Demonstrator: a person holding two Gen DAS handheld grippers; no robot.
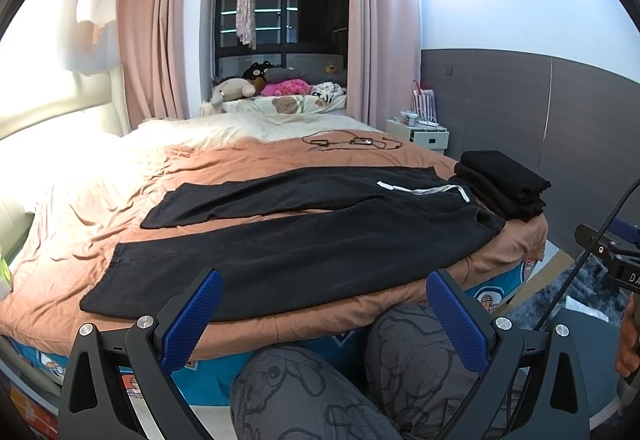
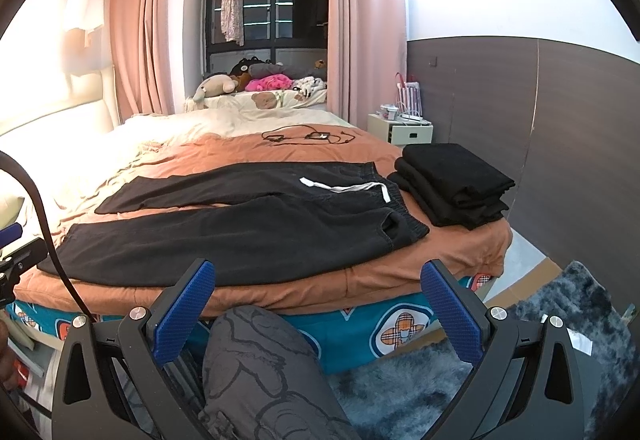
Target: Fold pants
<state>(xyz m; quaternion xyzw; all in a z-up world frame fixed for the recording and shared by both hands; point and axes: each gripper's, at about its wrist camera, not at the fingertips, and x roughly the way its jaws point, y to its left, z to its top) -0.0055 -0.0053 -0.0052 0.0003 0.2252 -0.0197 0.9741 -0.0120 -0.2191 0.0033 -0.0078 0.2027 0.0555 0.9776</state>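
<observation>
Black pants (image 1: 280,240) with a white drawstring (image 1: 420,191) lie flat on the orange bedspread, legs spread to the left, waistband at the right. They also show in the right wrist view (image 2: 240,232). My left gripper (image 1: 324,304) is open and empty, held low in front of the bed's near edge, apart from the pants. My right gripper (image 2: 316,296) is open and empty, also below the bed edge, short of the waistband (image 2: 404,216).
A stack of folded black clothes (image 2: 452,184) sits on the bed's right corner by the waistband. Black cables (image 2: 308,136) lie further back on the bed (image 2: 360,280). The person's patterned knees (image 1: 400,360) are under the grippers. A white nightstand (image 2: 400,128) and a grey rug (image 2: 560,320) are at right.
</observation>
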